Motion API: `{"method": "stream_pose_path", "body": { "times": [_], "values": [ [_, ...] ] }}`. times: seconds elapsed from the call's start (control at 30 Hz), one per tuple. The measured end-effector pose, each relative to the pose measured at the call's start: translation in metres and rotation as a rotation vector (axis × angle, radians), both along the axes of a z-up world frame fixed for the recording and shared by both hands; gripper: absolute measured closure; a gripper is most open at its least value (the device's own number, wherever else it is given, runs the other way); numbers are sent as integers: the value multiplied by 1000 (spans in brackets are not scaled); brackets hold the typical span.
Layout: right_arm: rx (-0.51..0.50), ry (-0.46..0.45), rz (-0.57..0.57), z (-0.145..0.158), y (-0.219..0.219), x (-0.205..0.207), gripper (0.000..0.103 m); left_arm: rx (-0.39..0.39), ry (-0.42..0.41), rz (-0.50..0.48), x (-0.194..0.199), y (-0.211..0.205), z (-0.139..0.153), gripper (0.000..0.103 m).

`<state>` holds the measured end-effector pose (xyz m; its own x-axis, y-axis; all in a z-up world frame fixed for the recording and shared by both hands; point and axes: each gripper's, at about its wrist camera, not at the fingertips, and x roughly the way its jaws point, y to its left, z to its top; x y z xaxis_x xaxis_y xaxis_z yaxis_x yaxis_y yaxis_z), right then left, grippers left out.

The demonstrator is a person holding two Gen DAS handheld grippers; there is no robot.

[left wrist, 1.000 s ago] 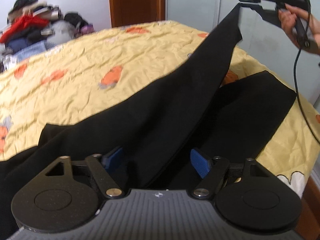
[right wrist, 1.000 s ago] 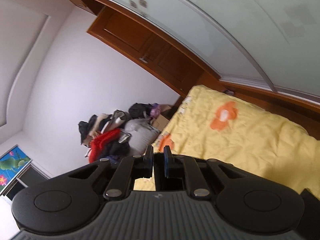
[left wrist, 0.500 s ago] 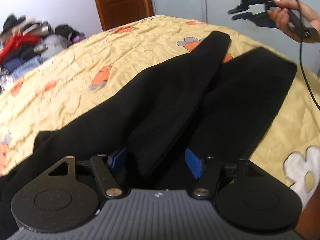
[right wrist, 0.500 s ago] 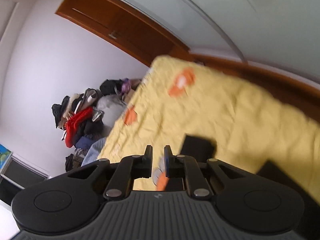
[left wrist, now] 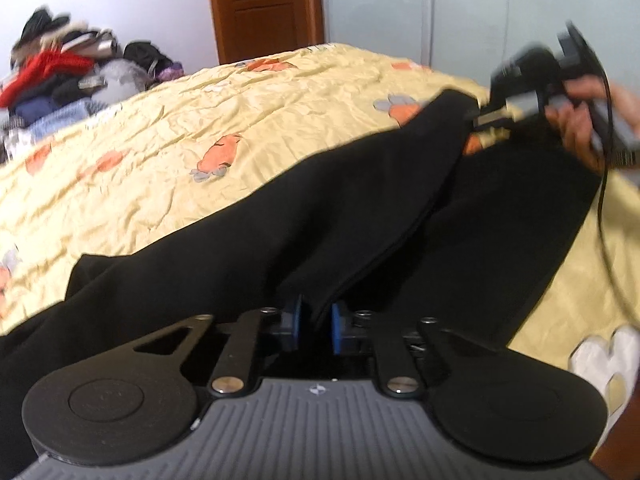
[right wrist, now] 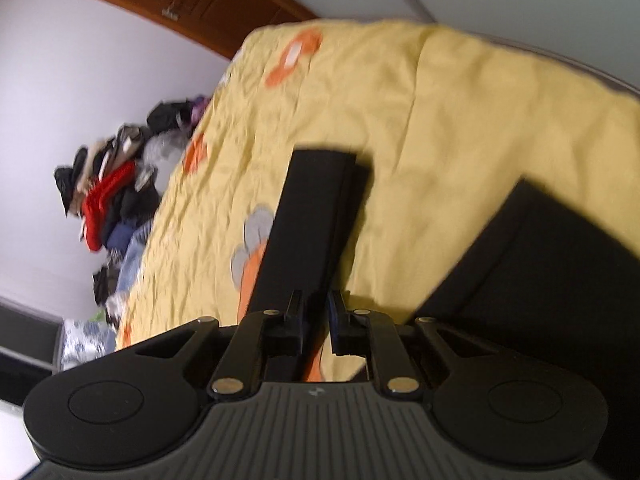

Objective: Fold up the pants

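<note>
Pants [left wrist: 248, 240] lie spread on the yellow bedspread [left wrist: 168, 140], and your left gripper [left wrist: 314, 326] is closing on a fold near the crotch. Farther out, your right gripper [right wrist: 316, 320] sits nearly shut, seemingly empty, over the leg cuff [right wrist: 320, 184]. Pinch only one layer and the legs will skew.

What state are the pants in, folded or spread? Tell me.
Spread, not yet folded: the pants lie lengthwise on the bed, both legs apart at the cuffs. The left gripper is closing on the fabric.
</note>
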<state>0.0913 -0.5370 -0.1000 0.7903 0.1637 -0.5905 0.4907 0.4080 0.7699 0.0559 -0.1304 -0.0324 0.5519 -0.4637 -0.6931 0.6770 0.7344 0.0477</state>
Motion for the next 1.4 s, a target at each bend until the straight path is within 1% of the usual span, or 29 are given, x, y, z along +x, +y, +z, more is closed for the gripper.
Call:
{"method": "stream_pose_path", "body": {
  "times": [0.07, 0.1, 0.13, 0.17, 0.2, 0.27, 0.33, 0.37, 0.43, 0.57, 0.63, 0.7, 0.77, 0.83, 0.87, 0.93, 1.0, 1.07, 1.1, 1.17, 1.2, 1.27, 1.33, 1.37, 1.4],
  "values": [
    [42, -26, 16, -1, 5, 0, 79, -65, 45, 27, 8, 8, 6, 91],
    [60, -49, 23, -1, 9, -1, 61, -102, 65, 41, 12, 13, 9, 91],
    [68, -76, 31, 0, 12, 0, 39, -138, 87, 56, 16, 17, 12, 91],
    [62, -97, 38, 3, 15, 0, 32, -167, 109, 68, 21, 21, 14, 91],
    [50, -103, 44, 6, 19, 1, 27, -192, 134, 76, 26, 24, 16, 91],
    [47, -124, 75, 10, 27, 4, 26, -232, 174, 100, 35, 30, 17, 91],
    [72, -153, 89, 13, 33, 7, 26, -265, 211, 118, 41, 33, 18, 91],
    [74, -160, 86, 15, 34, 7, 26, -281, 223, 124, 42, 35, 19, 91],
    [52, -181, 92, 21, 36, 9, 26, -288, 218, 125, 41, 36, 20, 91],
    [46, -202, 41, 22, 24, 16, 26, -288, 213, 109, 39, 38, 21, 91],
    [14, -169, -22, 20, 15, 18, 27, -282, 207, 98, 36, 38, 20, 91],
    [4, -159, -59, 15, 3, 22, 27, -271, 206, 85, 32, 36, 20, 91],
    [-34, -140, -108, 11, -11, 26, 28, -254, 201, 75, 29, 34, 19, 91],
    [-54, -132, -137, 8, -23, 29, 46, -242, 196, 66, 26, 34, 18, 91],
    [-57, -130, -134, 7, -29, 31, 51, -236, 194, 65, 26, 33, 17, 91],
    [-71, -99, -127, 4, -34, 36, 85, -224, 198, 63, 28, 32, 14, 91],
    [-121, -76, -115, 7, -35, 39, 96, -209, 203, 58, 29, 30, 10, 91],
    [-166, -70, -109, 14, -32, 39, 99, -187, 200, 40, 26, 28, 9, 95],
    [-172, -78, -106, 18, -31, 39, 99, -172, 182, 26, 23, 27, 11, 95],
    [-185, -104, -105, 34, -33, 40, 99, -146, 121, 11, 18, 26, 17, 98],
    [-196, -134, -108, 43, -32, 39, 99, -146, 94, 10, 16, 27, 21, 98],
    [-215, -236, -121, 68, -32, 29, 99, -169, 67, 25, 17, 33, 31, 98],
    [-238, -365, -131, 94, -31, 9, 99, -208, 74, 49, 21, 41, 41, 99],
    [-261, -414, -129, 103, -29, -5, 99, -231, 83, 46, 21, 46, 46, 99],
    [-302, -416, -132, 110, -26, -18, 99, -250, 94, 30, 19, 50, 51, 99]
  ]
}}
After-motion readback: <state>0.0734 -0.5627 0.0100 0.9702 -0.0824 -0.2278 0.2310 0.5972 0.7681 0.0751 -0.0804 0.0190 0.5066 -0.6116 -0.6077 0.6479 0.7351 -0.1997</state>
